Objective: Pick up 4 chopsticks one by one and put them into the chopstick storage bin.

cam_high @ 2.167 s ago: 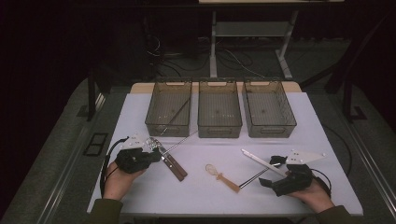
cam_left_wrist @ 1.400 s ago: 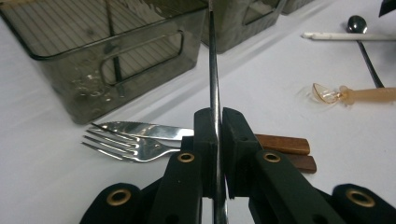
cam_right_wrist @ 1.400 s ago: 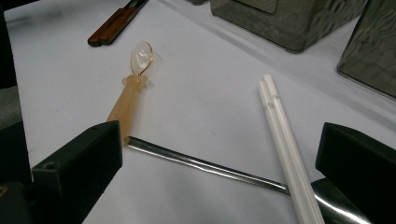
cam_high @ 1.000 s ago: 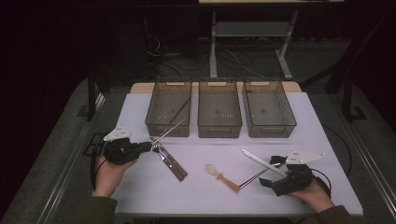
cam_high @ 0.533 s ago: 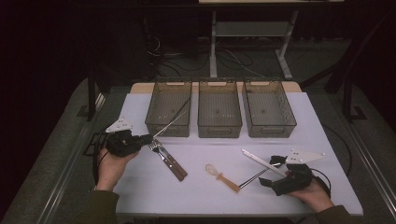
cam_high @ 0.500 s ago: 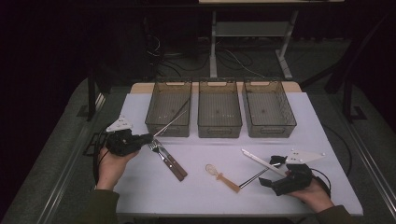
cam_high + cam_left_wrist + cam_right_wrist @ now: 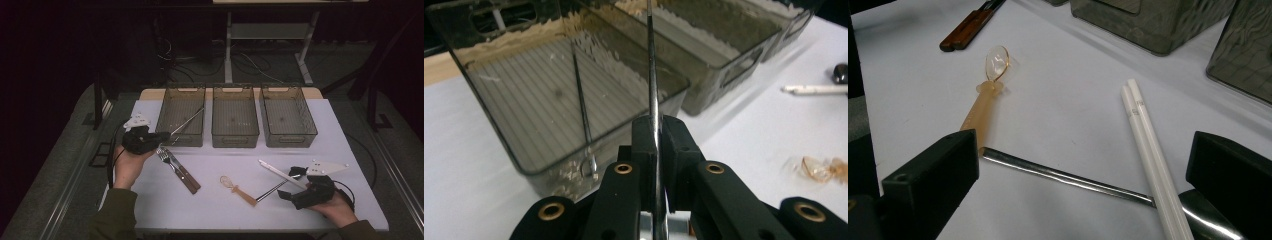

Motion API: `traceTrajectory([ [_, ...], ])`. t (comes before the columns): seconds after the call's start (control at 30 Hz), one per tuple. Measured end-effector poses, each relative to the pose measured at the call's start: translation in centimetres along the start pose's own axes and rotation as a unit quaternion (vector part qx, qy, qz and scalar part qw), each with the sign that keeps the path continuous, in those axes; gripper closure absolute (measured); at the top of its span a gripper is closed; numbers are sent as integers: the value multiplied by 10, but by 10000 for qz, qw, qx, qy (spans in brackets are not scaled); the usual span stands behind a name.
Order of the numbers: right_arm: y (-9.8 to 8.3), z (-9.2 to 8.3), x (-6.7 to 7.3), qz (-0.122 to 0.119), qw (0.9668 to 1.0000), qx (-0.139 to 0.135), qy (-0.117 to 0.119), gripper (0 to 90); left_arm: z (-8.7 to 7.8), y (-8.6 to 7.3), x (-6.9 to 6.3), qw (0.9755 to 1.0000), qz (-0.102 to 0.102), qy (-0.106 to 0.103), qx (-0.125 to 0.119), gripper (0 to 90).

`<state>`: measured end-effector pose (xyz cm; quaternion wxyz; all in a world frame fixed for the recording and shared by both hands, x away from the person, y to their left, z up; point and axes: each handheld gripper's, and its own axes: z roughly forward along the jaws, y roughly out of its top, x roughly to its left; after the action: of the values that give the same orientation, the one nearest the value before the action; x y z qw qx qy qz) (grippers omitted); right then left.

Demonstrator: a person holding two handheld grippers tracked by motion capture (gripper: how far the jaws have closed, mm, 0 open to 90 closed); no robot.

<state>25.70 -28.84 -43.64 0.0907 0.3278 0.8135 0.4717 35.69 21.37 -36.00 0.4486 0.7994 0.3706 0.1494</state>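
Left hand-held gripper (image 7: 162,136) clenched on a thin metal rod (image 7: 187,121) — tip it over the far-left bin (image 7: 181,116) before releasing; right hand-held gripper (image 7: 292,192) gapes idle.

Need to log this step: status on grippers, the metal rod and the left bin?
Left gripper shut on thin metal rod, tip over left bin. Right gripper open, low over white chopsticks and a spoon handle. Nothing blocking the bin.

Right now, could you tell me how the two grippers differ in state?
The left gripper is shut on a thin metal rod, raised toward the left bin; the right gripper stands open, holding nothing. The left sits by the bins, the right low over the white chopsticks and steel spoon. Both are black and hand-held.
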Motion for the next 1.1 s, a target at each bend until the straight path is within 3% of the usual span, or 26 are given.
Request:
traceTrajectory([
  [0.4,0,-1,-1,0,10000,-1,-12,5,19,27,13,9995,-53,298,101,842],
  [0.73,0,-1,-1,-1,10000,-14,-4,5,45,38,27,9982,-312,474,179,842],
  [1.0,0,-1,0,10,10000,-19,7,5,70,45,44,9950,-533,759,368,842],
  [1.1,0,-2,0,14,10000,-46,13,5,80,47,49,9920,-532,962,619,842],
])
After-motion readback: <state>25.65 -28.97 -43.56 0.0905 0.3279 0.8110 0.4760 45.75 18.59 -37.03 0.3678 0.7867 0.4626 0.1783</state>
